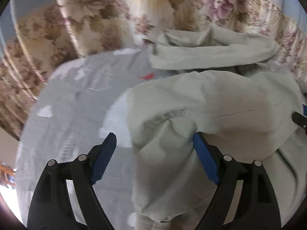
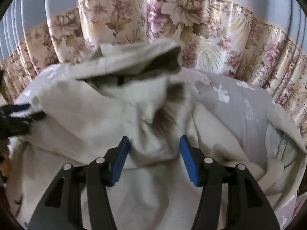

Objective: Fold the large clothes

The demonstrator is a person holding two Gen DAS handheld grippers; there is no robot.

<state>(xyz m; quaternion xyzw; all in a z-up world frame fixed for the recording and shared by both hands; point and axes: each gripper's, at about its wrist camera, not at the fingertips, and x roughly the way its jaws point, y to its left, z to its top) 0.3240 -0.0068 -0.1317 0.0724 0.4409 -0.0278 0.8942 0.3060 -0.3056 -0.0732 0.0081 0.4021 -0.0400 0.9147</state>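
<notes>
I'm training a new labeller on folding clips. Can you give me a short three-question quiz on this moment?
1. True or false: the left gripper is clamped shut on the garment.
2. What lies under the garment? A) wooden floor B) grey sheet C) tiles
3. What pattern does the curtain bear?

Key: 1 false, its jaws stand open; 2 B; 3 flowers.

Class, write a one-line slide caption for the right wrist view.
Open right gripper over a rumpled cream garment on a grey sheet.
</notes>
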